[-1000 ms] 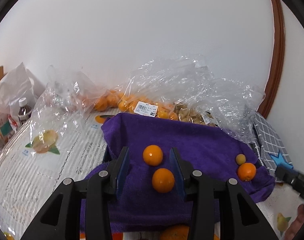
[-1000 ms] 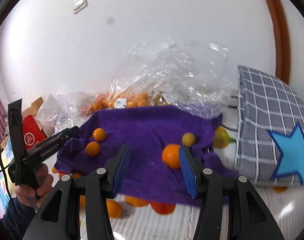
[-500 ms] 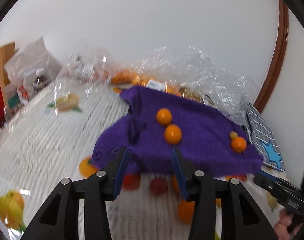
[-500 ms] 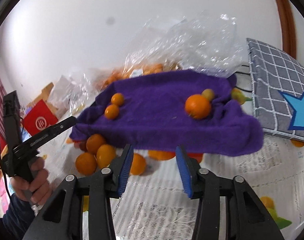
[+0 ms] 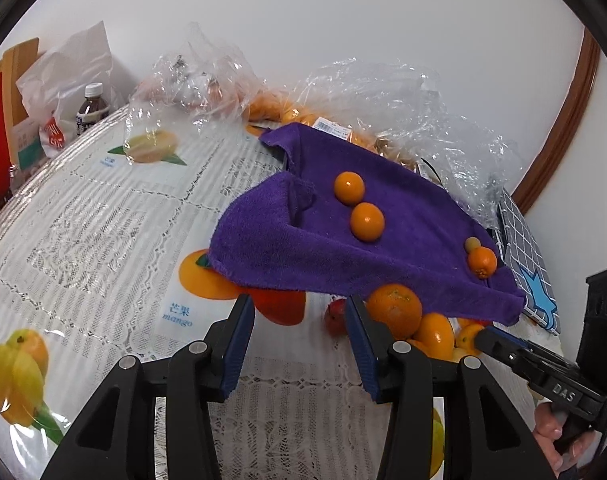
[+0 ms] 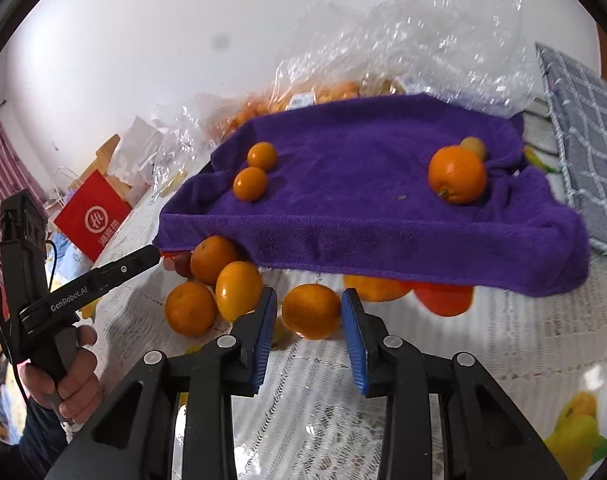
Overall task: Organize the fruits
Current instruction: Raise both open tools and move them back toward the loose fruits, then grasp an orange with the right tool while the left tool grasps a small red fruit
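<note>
Fruits [image 6: 443, 292] half hidden under purple towel [image 6: 383, 208]

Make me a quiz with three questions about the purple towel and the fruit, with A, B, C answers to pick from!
1. Where is the small yellowish fruit?
A. In a plastic bag
B. On the purple towel, right beside the bigger orange
C. On the floor

2. How many fruits lie on top of the towel?
A. Two
B. Four
C. Seven

3. How is the towel lying?
A. Spread out, with its front edge hanging over
B. Rolled into a ball
C. Folded into a small square

Answers:
1 B: it sits against the bigger orange near the towel's right side.
2 B: two small oranges on the left, plus the bigger orange and the yellowish fruit on the right.
3 A: the towel is spread wide and its front edge droops towards the table.
</note>
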